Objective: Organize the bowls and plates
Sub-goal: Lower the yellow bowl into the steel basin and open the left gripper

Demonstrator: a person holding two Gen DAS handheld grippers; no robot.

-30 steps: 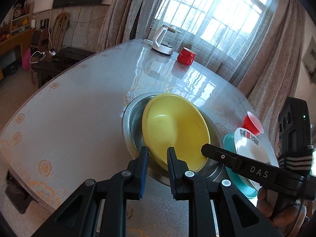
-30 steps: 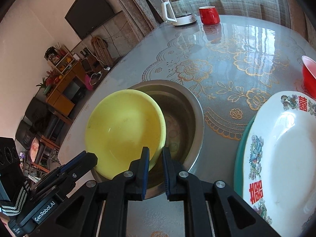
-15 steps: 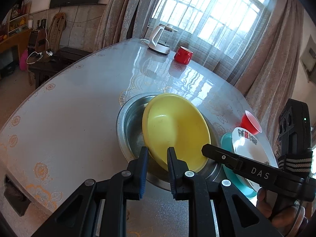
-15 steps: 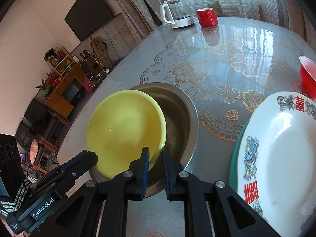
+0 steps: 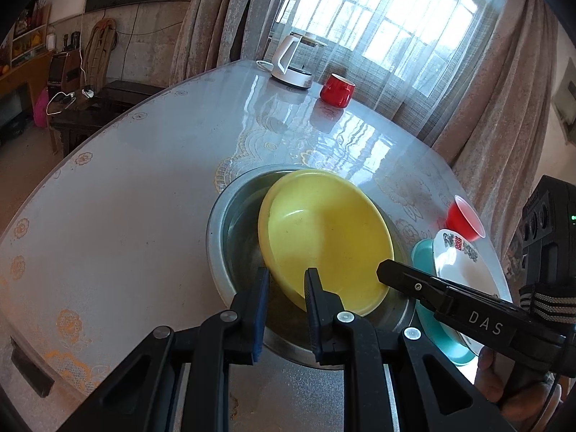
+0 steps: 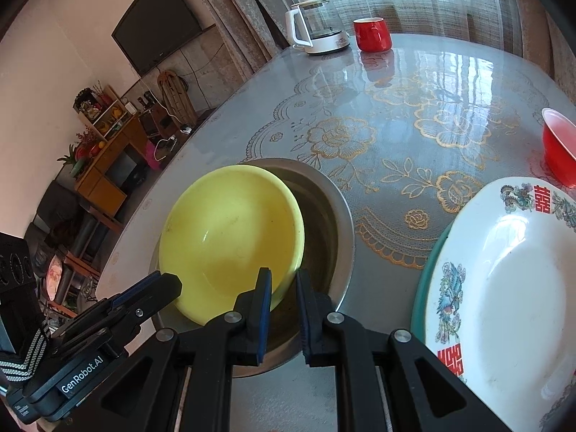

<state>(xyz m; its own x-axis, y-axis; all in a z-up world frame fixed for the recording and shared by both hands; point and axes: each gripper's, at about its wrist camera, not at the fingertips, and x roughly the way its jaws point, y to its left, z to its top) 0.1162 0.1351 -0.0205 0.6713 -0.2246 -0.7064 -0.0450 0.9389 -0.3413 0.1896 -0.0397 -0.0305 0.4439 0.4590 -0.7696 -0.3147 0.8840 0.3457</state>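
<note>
A yellow bowl (image 5: 324,230) leans tilted inside a large steel bowl (image 5: 230,223) on the round table; both show in the right wrist view too, yellow bowl (image 6: 230,237), steel bowl (image 6: 331,230). My left gripper (image 5: 287,280) holds its jaws a narrow gap apart, empty, just before the yellow bowl's near rim. My right gripper (image 6: 283,284) is likewise slightly open and empty at that bowl's right rim. A white patterned plate (image 6: 504,273) lies on a teal plate (image 6: 428,273) to the right.
A red plastic cup (image 6: 559,151) stands beyond the plates. A white kettle (image 5: 293,61) and a red mug (image 5: 336,90) stand at the table's far edge by the curtained window. The table's near edge runs along the left.
Both grippers have drawn back and up a little, so the bowls look smaller and farther. The yellow bowl stays tilted in the steel bowl. Jaw gaps are unchanged.
</note>
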